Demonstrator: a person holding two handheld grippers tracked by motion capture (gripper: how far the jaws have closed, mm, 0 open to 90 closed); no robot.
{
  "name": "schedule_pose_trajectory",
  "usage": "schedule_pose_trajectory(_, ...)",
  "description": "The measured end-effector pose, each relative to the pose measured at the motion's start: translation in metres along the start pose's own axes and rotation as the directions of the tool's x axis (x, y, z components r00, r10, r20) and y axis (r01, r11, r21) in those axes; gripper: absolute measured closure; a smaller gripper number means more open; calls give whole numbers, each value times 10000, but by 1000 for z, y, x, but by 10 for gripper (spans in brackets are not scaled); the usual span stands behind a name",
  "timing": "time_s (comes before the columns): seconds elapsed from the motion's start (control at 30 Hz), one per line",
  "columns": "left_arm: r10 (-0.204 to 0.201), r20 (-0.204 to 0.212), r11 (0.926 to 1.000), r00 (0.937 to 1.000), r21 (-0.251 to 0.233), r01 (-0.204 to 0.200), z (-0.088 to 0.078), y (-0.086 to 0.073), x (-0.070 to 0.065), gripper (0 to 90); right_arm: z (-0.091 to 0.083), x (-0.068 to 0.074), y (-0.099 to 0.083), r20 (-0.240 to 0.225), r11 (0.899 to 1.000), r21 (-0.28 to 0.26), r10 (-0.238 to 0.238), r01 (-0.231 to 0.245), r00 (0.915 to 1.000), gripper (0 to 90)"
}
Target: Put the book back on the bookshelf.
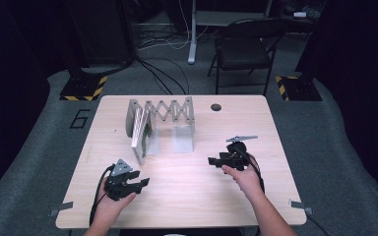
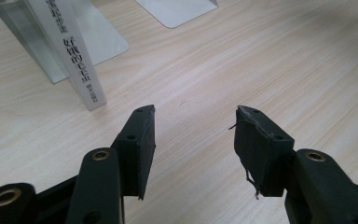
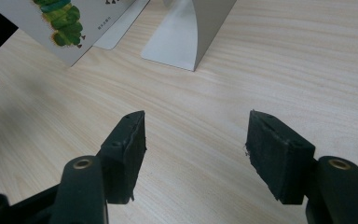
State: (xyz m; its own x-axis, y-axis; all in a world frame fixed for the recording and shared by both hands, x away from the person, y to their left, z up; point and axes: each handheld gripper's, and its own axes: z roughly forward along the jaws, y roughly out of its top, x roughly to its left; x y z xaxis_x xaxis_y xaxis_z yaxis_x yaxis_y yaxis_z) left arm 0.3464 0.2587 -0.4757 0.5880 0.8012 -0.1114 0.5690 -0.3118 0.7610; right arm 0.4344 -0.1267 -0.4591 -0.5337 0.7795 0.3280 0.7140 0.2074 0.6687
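A grey metal expanding book rack [image 1: 170,110] stands at the back left of the wooden table [image 1: 192,201]. A thin white book [image 1: 139,129] leans in its left slot. Its spine with printed characters [image 2: 70,51] rises at the upper left of the left gripper view. Its cover with a green caterpillar picture [image 3: 60,23] is at the top left of the right gripper view. My left gripper [image 1: 139,179] sits low near the front left of the table and points toward the rack, its jaws open and empty [image 2: 196,112]. My right gripper [image 1: 214,161] points left at mid-right, open and empty [image 3: 196,116].
A flat base plate of the rack [image 2: 177,9] lies ahead of the left gripper, and an upright divider [image 3: 200,28] ahead of the right one. A black round grommet [image 1: 216,107] sits in the table's far edge. A folding chair [image 1: 243,49] stands beyond the table.
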Motion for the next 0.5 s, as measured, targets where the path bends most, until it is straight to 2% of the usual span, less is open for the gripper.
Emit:
schedule_pose_trajectory(0.13,-9,111,9999,9999,124,8,7,-4,-3,467,1,0,-2,62,9999,-99,-100,101,9999,376)
schedule_pose_trajectory(0.23,-56,350,9997,9994,231,48,11,-5,-5,451,1,2,-3,55,10000,20,34,-34,10000,376)
schedule_pose_trajectory(0.43,457,429,9970,9980,607,-483,21,-7,-13,447,-1,0,-4,91,9999,-112,59,-58,9999,376)
schedule_pose_trajectory(0.5,477,322,9974,9983,523,-493,23,-8,-15,446,-2,-1,-5,113,9999,-169,10,-8,9999,376)
